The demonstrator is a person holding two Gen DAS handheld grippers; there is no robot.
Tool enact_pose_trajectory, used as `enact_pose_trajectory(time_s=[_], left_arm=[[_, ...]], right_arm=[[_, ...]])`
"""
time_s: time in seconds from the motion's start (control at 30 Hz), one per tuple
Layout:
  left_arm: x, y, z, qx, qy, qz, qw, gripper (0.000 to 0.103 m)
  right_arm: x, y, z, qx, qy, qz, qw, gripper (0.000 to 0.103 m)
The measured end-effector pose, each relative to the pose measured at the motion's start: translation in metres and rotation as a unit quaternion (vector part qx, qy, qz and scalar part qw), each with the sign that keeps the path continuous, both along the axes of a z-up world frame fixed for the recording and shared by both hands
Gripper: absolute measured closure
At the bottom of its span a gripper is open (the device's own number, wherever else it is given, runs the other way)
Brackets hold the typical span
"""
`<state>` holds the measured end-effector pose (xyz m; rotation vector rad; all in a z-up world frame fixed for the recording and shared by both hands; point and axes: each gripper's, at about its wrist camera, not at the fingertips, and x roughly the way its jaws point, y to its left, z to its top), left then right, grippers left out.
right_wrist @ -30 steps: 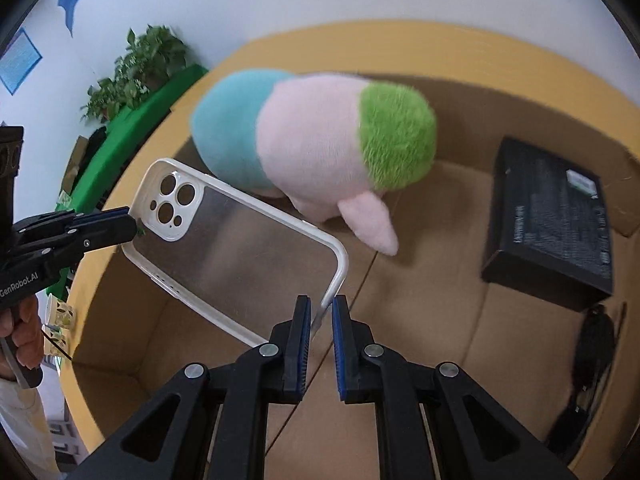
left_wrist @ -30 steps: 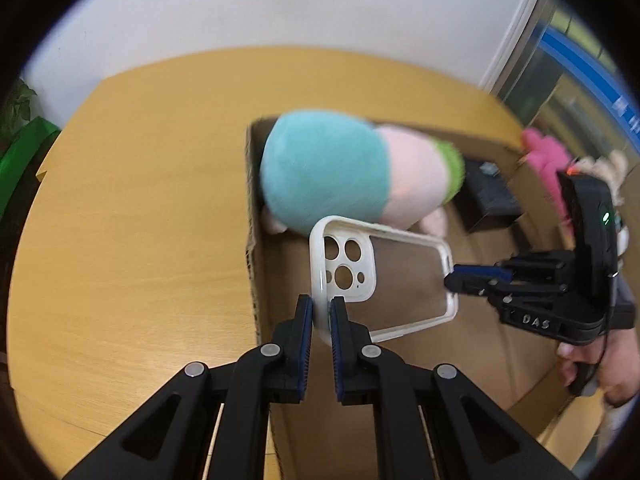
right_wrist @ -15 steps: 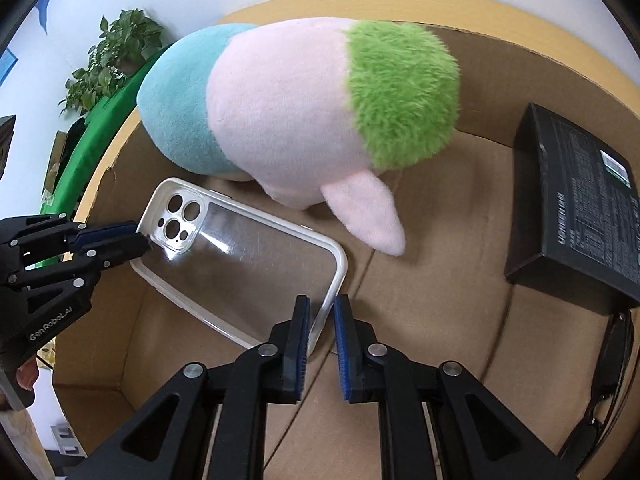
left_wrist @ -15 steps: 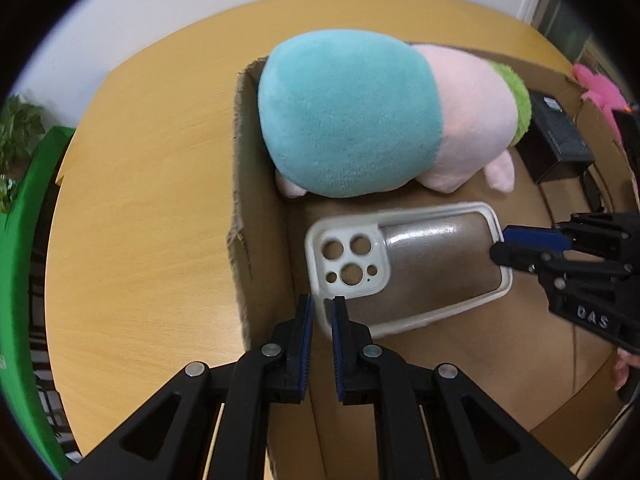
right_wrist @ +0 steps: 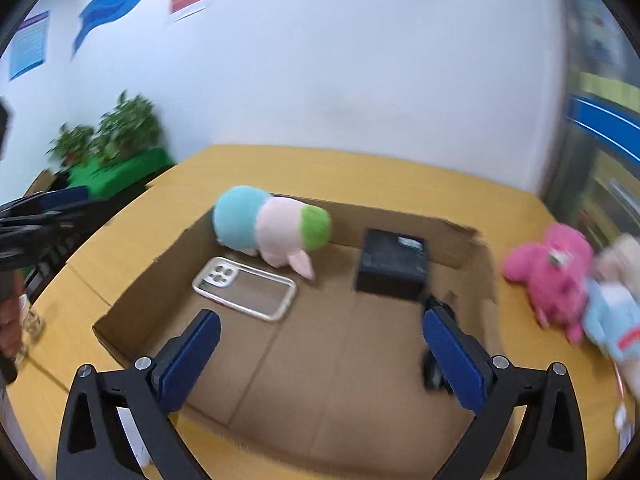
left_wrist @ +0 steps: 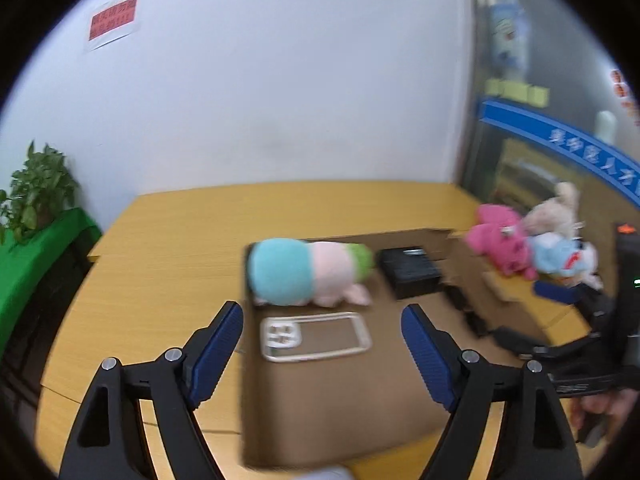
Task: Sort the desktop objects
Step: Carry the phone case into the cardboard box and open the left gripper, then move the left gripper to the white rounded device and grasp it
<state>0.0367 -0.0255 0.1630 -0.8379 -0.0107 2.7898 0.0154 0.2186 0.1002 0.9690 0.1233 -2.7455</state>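
A clear phone case with a white rim (left_wrist: 316,337) (right_wrist: 245,288) lies flat on the floor of the cardboard box (right_wrist: 132,296) (left_wrist: 340,420), in front of a teal, pink and green plush (left_wrist: 308,272) (right_wrist: 272,228). My left gripper (left_wrist: 322,344) hangs above and behind the case, jaws opening, nothing between them. My right gripper (right_wrist: 320,348) is also raised over the box floor, jaws opening wide and empty. Each gripper shows at the edge of the other's view.
A black box (right_wrist: 394,268) (left_wrist: 410,270) and a dark object (right_wrist: 438,308) lie in the cardboard box. Pink (right_wrist: 552,276) (left_wrist: 500,244), blue (right_wrist: 612,320) and cream plush toys sit on the wooden table (right_wrist: 360,172) to the right. Potted plants (right_wrist: 108,132) stand on a green stand at left.
Both grippers let go of the phone case, which now lies on the box floor. Both opened and pulled up and back from the box.
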Motion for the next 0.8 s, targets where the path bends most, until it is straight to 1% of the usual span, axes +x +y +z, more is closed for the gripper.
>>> enact_pose_trajectory(time_s=[0.07, 0.1, 0.23, 0.37, 0.53, 0.67, 0.8], left_arm=[[0.005, 0.013, 0.004, 0.004, 0.01, -0.007, 0.9999, 0.021], [0.008, 0.016, 0.003, 0.003, 0.013, -0.008, 0.9999, 0.021], [0.014, 0.04, 0.0, -0.017, 0.027, -0.01, 0.9994, 0.021], [0.031, 0.051, -0.003, -0.012, 0.03, -0.021, 0.9993, 0.021], [0.042, 0.054, -0.011, -0.019, 0.021, -0.015, 0.9995, 0.021], [0.05, 0.05, -0.014, -0.024, 0.021, -0.007, 0.9995, 0.021], [0.05, 0.046, -0.019, -0.02, 0.019, -0.007, 0.9996, 0.021]], right_arm=[[0.014, 0.009, -0.003, 0.003, 0.001, -0.034, 0.999, 0.0], [0.014, 0.026, -0.002, 0.002, 0.001, -0.045, 0.999, 0.0], [0.036, 0.034, -0.005, 0.002, 0.008, -0.058, 0.998, 0.0], [0.058, 0.04, -0.001, 0.006, 0.013, -0.059, 0.998, 0.0], [0.079, 0.038, 0.0, 0.013, 0.018, -0.048, 0.999, 0.0], [0.087, 0.034, 0.0, 0.005, 0.014, -0.046, 0.999, 0.0], [0.087, 0.025, -0.002, 0.016, 0.013, -0.04, 0.999, 0.0]])
